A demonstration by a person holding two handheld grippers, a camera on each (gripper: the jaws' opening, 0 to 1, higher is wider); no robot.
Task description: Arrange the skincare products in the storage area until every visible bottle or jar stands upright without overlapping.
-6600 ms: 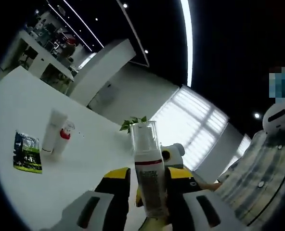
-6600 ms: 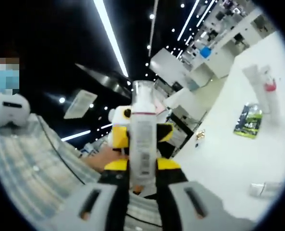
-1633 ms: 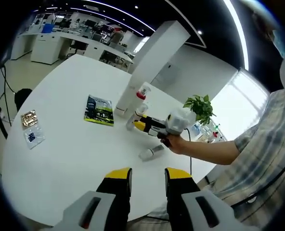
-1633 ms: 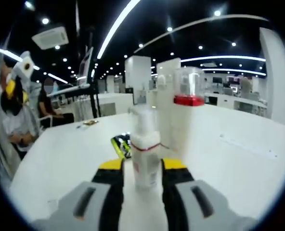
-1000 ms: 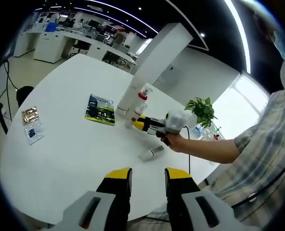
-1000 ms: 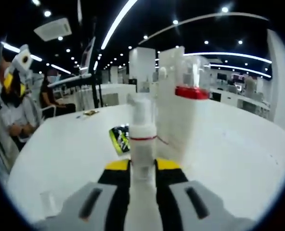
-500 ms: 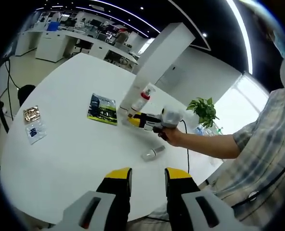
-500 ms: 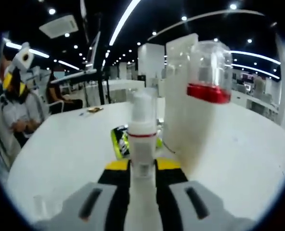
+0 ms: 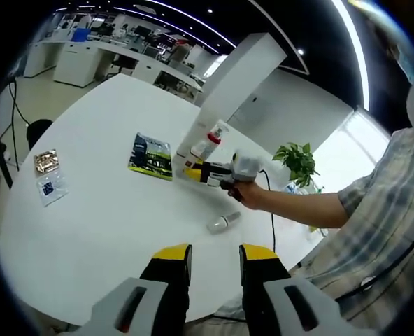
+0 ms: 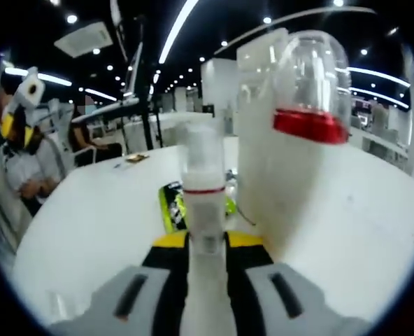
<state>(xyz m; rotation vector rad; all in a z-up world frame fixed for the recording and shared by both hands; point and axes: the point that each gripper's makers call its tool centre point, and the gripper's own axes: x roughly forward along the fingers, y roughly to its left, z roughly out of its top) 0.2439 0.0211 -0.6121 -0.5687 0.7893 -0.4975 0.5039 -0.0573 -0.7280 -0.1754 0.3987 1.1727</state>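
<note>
My right gripper (image 10: 207, 241) is shut on a white pump bottle (image 10: 203, 199) with a clear cap and a red ring, held upright just above the white table (image 10: 95, 217). Close behind it on the right stand a tall white tube (image 10: 259, 119) and a bottle with a red collar (image 10: 310, 119). From the left gripper view, a hand holds the right gripper (image 9: 196, 170) beside that standing pair (image 9: 205, 140). A small clear bottle (image 9: 219, 222) lies on its side nearer to me. My left gripper (image 9: 214, 253) hovers open over the table's near edge.
A green sachet (image 9: 151, 155) lies flat left of the standing bottles, and shows behind the held bottle (image 10: 170, 203). Two small packets (image 9: 47, 175) lie at the table's left side. A potted plant (image 9: 298, 159) stands at the far edge. A person's sleeve (image 9: 375, 210) fills the right.
The right gripper has carried the pump bottle closer to the white tube and red-collared bottle, which now loom larger. The left gripper has stayed open and nearly still.
</note>
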